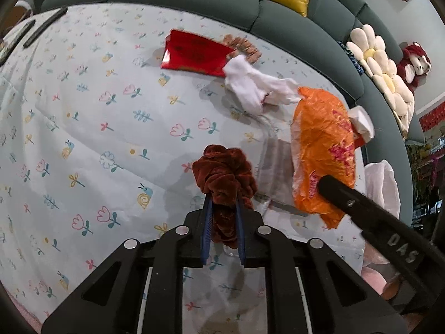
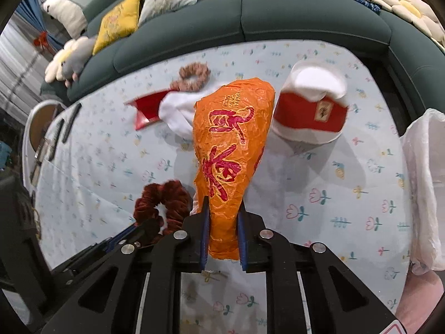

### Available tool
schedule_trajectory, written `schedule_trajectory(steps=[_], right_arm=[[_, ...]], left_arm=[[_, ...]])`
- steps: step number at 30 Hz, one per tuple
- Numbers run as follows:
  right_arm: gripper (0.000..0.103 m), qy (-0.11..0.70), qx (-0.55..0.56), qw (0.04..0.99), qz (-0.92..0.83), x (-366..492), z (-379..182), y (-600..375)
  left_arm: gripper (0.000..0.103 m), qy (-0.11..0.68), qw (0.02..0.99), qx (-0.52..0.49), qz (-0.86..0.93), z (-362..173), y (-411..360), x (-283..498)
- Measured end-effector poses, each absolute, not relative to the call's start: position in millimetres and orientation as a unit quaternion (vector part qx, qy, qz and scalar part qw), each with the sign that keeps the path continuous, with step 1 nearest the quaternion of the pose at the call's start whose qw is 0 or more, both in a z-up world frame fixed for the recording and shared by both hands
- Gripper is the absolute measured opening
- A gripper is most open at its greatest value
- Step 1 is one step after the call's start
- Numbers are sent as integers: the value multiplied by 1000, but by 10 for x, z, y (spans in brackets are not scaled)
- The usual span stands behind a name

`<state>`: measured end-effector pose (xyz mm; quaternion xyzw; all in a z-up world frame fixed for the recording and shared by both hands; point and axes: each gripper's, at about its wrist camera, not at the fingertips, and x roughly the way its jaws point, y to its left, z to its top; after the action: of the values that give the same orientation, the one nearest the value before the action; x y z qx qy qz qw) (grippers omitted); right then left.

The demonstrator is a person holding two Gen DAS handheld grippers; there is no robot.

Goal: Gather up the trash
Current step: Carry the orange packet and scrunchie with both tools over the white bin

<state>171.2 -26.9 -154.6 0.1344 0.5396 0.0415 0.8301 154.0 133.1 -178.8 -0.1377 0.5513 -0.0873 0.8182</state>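
Observation:
A dark red velvet scrunchie (image 1: 222, 172) sits on the floral tablecloth (image 1: 97, 139), and my left gripper (image 1: 223, 199) is shut on its near side. To its right lies a crumpled orange plastic bag (image 1: 322, 144) with red characters. In the right wrist view my right gripper (image 2: 222, 203) is shut on the near end of that orange bag (image 2: 230, 139), which stretches away from the fingers. The scrunchie (image 2: 164, 200) and the left gripper (image 2: 150, 228) show at the lower left there. A crumpled white tissue (image 1: 250, 86) and a red envelope (image 1: 194, 54) lie farther back.
A pinkish scrunchie (image 2: 193, 76) and a red-and-white tissue pack (image 2: 311, 111) lie near the far edge. A white plastic bag (image 2: 422, 181) hangs at the right edge. A green sofa (image 2: 306, 22) with cushions curves behind the table. Dark remotes (image 1: 44, 26) lie far left.

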Motion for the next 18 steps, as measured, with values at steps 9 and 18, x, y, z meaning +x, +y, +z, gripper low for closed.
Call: schedule_trajectory(steps=[9,18], right_arm=[[16,489,160,857,29,1476,-1073,-630],[16,456,179,872,2,1192,-824,-1134]], left_arm=[[13,523,837,-116,-108,-1446,1114,1390],[13,484,858,-83,-151,-952,565,1304]])
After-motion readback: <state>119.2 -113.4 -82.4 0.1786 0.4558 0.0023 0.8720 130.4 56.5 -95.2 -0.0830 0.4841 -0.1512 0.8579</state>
